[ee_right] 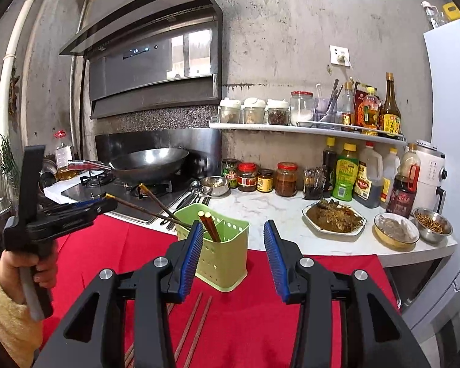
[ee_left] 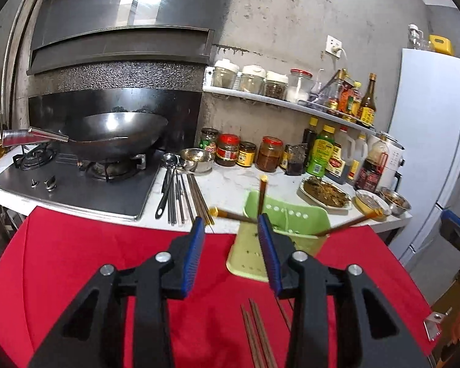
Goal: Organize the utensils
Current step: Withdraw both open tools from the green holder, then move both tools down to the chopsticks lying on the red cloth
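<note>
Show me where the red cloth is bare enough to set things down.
Bare: the red cloth right of the green holder, up to the counter edge, and left of the loose chopsticks. Crowded: the counter around the food plate, bowls and jars.

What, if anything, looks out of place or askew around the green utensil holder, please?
The chopsticks in the green utensil holder are untidy: two gold-tipped chopsticks splay far out to one side instead of standing upright like the pair in the next compartment. More brown chopsticks lie loose on the red cloth.
</note>
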Demonstrator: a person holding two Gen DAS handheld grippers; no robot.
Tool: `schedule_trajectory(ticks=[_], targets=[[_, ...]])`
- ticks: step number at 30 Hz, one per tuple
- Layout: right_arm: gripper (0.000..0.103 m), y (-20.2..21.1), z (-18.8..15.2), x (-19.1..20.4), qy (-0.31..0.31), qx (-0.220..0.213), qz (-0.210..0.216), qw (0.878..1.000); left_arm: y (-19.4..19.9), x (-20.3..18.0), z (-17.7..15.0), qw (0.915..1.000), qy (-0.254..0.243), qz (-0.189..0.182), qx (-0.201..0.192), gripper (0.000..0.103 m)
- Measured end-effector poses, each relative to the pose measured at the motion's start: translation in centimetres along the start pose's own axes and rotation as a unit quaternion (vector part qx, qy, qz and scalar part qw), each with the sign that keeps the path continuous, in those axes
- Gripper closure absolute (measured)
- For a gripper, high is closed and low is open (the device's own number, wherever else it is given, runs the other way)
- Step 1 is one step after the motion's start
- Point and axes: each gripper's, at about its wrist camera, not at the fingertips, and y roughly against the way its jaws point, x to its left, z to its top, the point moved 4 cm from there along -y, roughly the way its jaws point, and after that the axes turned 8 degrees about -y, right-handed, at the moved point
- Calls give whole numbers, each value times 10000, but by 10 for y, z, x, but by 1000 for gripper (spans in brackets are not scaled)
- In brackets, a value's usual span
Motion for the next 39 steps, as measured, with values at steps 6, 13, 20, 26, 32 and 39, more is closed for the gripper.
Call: schedule_trajectory(ticks=[6,13,20,26,32,39], targets=[[60,-10,-2,-8,-97,53,-38,9999,-7,3,4,9999,69,-85,32,93],[60,-23,-4,-14,-184,140,-25,9997,-1,-17,46,9985,-357,-149,-384,95],[60,-24,-9,-22,-255,219,-62,9994,-22,-43,63,9964,-747,-241,-319,95],[60,-17,-17,-26,-293,277,-104,9991,0,-33,53,9973,-551,-237,-434,91],[59,-7,-41,-20,-263,445,-43,9987,42,-12,25,9982,-394,209,-399,78],[59,4,-91,-11,-308,771,-8,9965,67,7,-62,9964,-328,710,340,77]])
